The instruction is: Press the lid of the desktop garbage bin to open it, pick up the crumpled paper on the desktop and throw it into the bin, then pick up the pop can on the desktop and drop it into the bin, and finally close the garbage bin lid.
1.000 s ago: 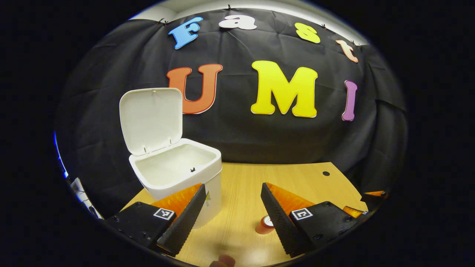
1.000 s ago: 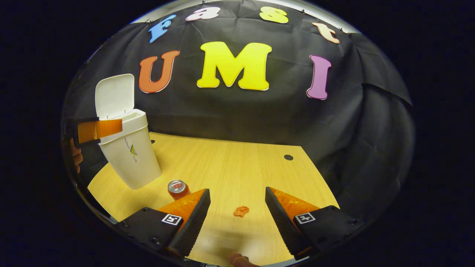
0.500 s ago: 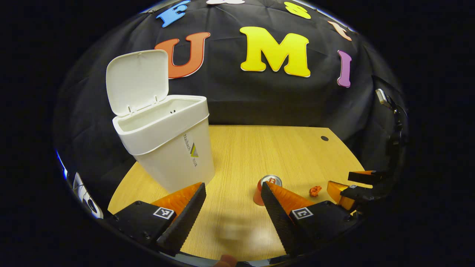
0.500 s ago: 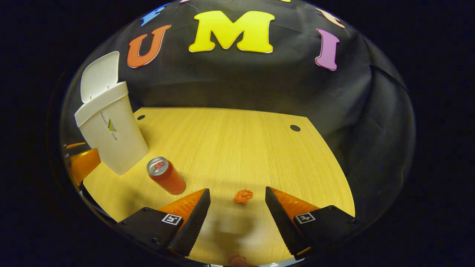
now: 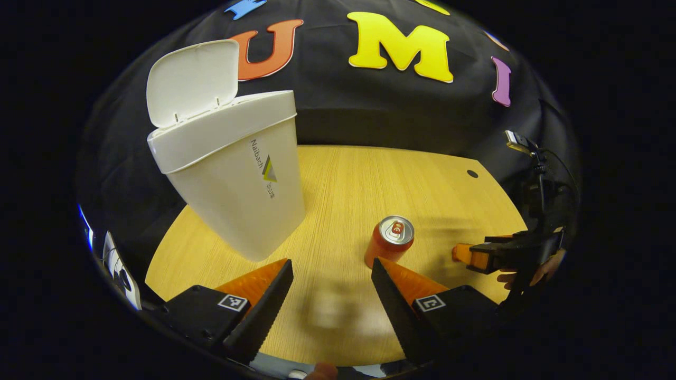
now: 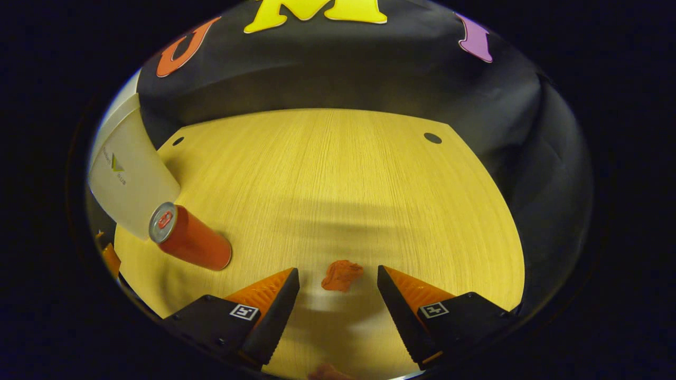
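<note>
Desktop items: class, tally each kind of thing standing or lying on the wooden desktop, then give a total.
Garbage bin: 1
Pop can: 1
Crumpled paper: 1
Total: 3

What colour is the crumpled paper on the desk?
Orange-red; the crumpled paper shows best in the right gripper view.

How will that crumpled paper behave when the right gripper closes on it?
The crumpled paper is a small, irregular wad, so it probably squashes rather than resists. It likely weighs next to nothing and could skid on the smooth wooden desktop if one finger touches first. The right gripper stands open around it.
</note>
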A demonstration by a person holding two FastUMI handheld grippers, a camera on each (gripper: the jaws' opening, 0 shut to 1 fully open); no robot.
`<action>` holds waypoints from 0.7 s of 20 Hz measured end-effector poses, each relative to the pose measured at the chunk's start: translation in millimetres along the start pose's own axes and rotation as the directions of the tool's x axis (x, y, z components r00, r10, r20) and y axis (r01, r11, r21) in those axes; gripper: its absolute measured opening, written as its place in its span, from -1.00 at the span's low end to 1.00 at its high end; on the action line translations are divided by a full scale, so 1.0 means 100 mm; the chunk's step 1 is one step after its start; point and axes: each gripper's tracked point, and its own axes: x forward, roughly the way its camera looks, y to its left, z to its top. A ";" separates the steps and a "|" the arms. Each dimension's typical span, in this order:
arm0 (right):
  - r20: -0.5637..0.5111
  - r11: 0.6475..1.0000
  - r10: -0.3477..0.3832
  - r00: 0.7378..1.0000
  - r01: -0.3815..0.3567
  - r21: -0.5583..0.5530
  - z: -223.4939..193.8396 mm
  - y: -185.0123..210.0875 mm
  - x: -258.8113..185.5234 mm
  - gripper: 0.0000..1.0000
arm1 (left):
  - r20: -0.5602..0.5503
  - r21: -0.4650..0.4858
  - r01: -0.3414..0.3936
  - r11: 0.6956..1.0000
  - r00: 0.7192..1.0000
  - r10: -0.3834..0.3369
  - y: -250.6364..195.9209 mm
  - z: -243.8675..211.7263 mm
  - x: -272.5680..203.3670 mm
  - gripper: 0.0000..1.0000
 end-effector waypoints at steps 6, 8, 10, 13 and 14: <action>-0.090 1.000 0.012 0.996 -0.013 -0.011 -0.04 -0.04 0.30 0.83 | -0.032 0.008 -0.019 1.000 0.999 0.019 0.03 -0.12 0.11 0.97; -0.150 0.999 0.028 0.988 -0.033 -0.033 -0.14 0.01 0.33 0.53 | -0.048 0.002 -0.024 1.000 0.999 0.024 0.07 -0.17 0.14 0.97; -0.187 0.998 0.028 0.982 -0.038 -0.048 -0.19 0.04 0.34 0.30 | -0.053 -0.002 -0.040 0.999 0.998 0.040 0.14 -0.18 0.17 0.97; -0.185 0.997 0.038 0.982 -0.048 -0.052 -0.16 0.07 0.33 0.27 | -0.052 -0.003 -0.053 0.999 0.997 0.053 0.20 -0.19 0.16 0.98; -0.188 0.997 0.037 0.981 -0.050 -0.064 -0.16 0.07 0.33 0.27 | -0.053 -0.005 -0.055 0.998 0.997 0.055 0.21 -0.20 0.16 0.98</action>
